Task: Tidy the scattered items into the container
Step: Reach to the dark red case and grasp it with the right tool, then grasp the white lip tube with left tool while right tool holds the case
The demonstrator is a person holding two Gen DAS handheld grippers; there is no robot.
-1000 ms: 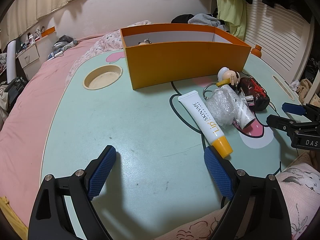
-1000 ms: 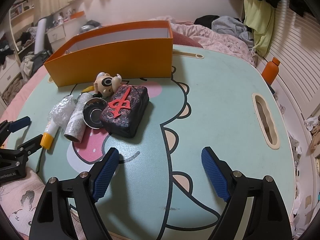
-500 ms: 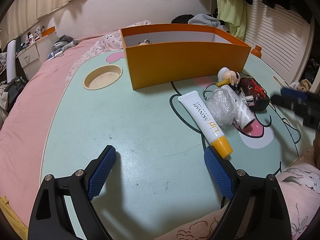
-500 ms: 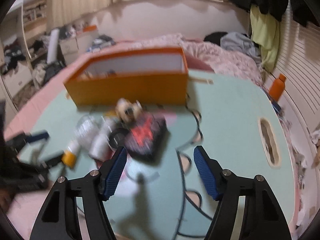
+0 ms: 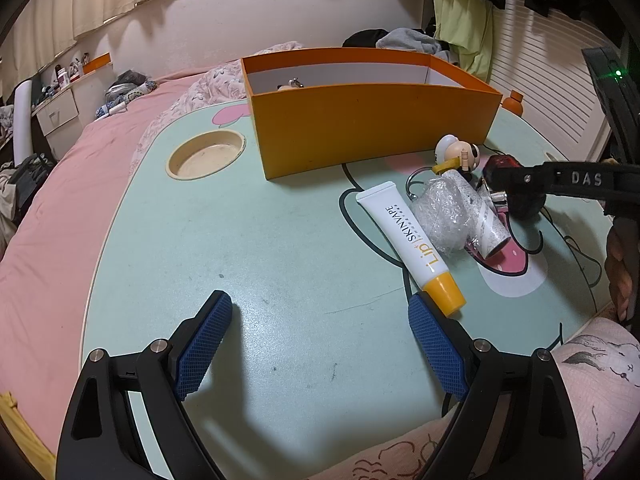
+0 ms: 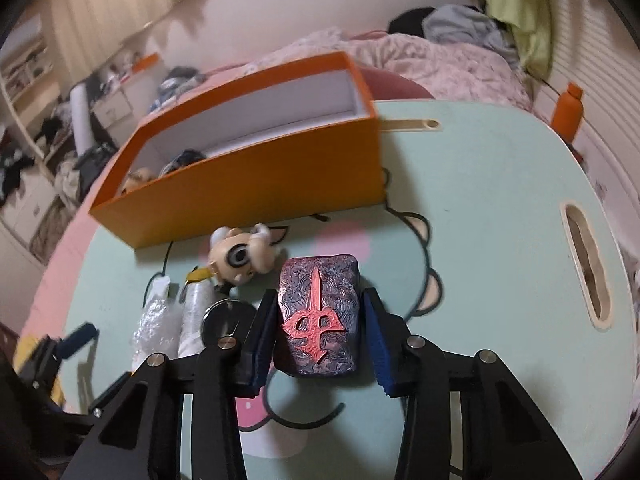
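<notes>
Closing right gripper (image 6: 318, 334) straddles the dark block (image 6: 318, 312) lying on the table (image 6: 500, 208), pads barely off it; a skewed squeeze could twist it out. Left gripper (image 5: 320, 344) gapes, holding nothing.

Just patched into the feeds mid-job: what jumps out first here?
The right gripper straddles a dark block with a red emblem, its jaws closing on it. Just behind stands the orange box, a few small things already inside. The left gripper hangs open over bare table, with a white lip-balm tube by its right finger.
</notes>
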